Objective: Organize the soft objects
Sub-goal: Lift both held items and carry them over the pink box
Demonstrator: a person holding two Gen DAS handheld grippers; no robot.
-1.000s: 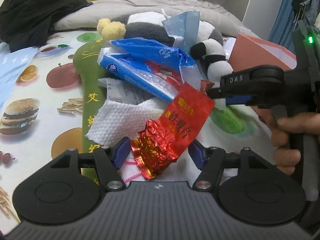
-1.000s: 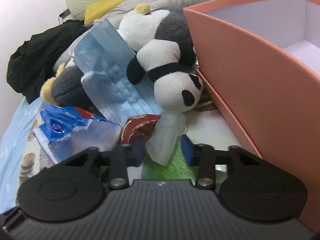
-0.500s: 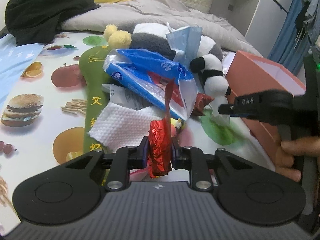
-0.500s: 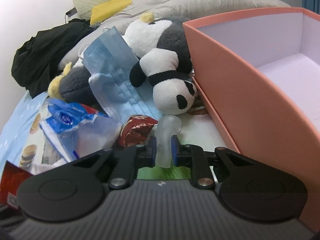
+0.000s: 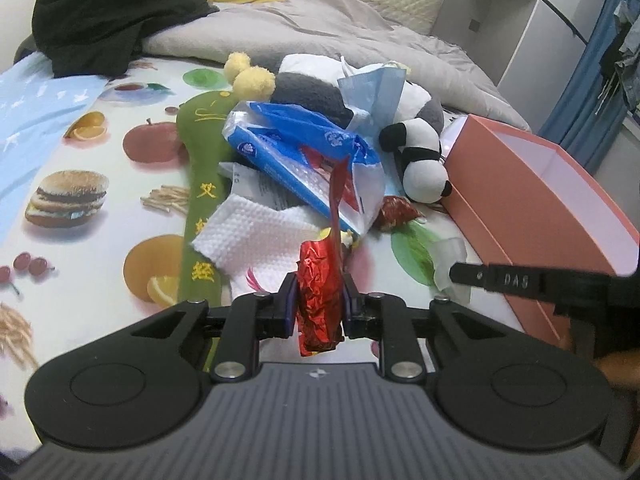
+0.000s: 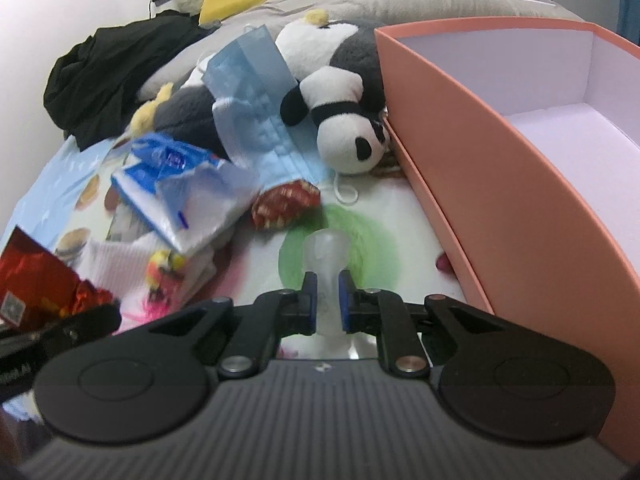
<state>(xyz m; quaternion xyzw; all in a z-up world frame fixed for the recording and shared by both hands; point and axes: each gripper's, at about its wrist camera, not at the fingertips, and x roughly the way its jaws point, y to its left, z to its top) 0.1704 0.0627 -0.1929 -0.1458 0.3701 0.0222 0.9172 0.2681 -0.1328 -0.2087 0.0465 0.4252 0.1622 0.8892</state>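
Bottom centre of each view, left hand-held gripper (image 5: 320, 310) pinches a crinkled red foil wrapper (image 5: 320, 300); right hand-held gripper (image 6: 327, 306) clamps a soft translucent white plastic piece (image 6: 326, 264); salmon-pink cardboard box (image 6: 520, 200) at right.

The red wrapper (image 5: 320, 300) is crinkled, glossy foil. The little cup (image 6: 326, 272) looks like frosted, translucent soft plastic. The panda (image 6: 344, 132) is fuzzy plush, the blue mask (image 6: 256, 120) pleated matt fabric, the tissue pack (image 5: 304, 160) shiny plastic film, the paper towel (image 5: 248, 232) dimpled. The pink box (image 6: 500, 208) is smooth matt card; the bed sheet (image 5: 100, 208) is printed cloth.
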